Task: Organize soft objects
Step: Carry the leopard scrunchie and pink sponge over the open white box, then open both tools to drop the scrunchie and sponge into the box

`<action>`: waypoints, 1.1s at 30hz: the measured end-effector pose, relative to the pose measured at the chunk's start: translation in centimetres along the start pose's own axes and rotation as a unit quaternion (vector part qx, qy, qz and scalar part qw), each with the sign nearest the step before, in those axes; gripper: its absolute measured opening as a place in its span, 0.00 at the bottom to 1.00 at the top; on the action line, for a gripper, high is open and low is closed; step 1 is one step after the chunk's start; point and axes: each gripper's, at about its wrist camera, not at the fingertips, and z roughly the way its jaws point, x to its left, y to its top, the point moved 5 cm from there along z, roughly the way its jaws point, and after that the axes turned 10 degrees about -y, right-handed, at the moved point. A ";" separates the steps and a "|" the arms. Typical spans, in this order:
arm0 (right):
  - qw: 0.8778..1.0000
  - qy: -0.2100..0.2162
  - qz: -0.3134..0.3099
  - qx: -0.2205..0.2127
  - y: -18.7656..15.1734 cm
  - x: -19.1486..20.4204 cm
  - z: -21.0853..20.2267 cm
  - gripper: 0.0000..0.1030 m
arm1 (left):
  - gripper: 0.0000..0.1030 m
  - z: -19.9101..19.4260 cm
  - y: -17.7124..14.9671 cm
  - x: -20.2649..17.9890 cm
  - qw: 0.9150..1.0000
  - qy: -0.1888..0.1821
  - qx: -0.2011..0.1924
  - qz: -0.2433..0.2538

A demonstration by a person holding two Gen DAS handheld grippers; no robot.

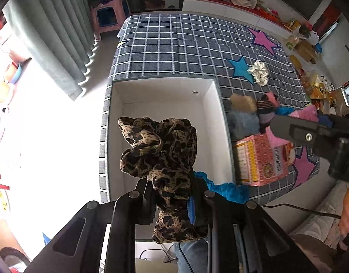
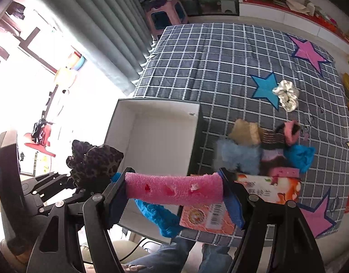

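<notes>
Leopard scrunchie [image 1: 160, 152] clamped in left gripper [image 1: 172, 195], hanging over white box [image 1: 216, 104] near edge. Right gripper [image 2: 174, 190] clamped across pink foam piece [image 2: 174, 188]. Tip: get both well inside walls before letting go; blue cloth [image 2: 160, 216] drapes rim.

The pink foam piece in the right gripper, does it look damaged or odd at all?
Yes. The pink foam piece, clamped crosswise by its ends in the right gripper, has several small ragged holes torn along its face, so it looks worn. It hangs over the white box's near corner.
</notes>
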 end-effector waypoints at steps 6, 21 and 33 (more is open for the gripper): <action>1.000 0.004 -0.002 0.008 1.1 0.9 1.3 0.72 | 0.22 0.7 0.2 1.2 1.000 0.008 0.007 -0.003; 0.999 0.017 -0.029 0.043 2.1 4.0 4.4 0.72 | 0.22 0.8 -0.1 4.2 0.999 0.029 0.022 -0.020; 0.999 0.014 -0.023 0.044 2.5 4.4 4.9 0.72 | 0.22 1.8 -0.3 2.4 0.999 0.005 0.037 -0.003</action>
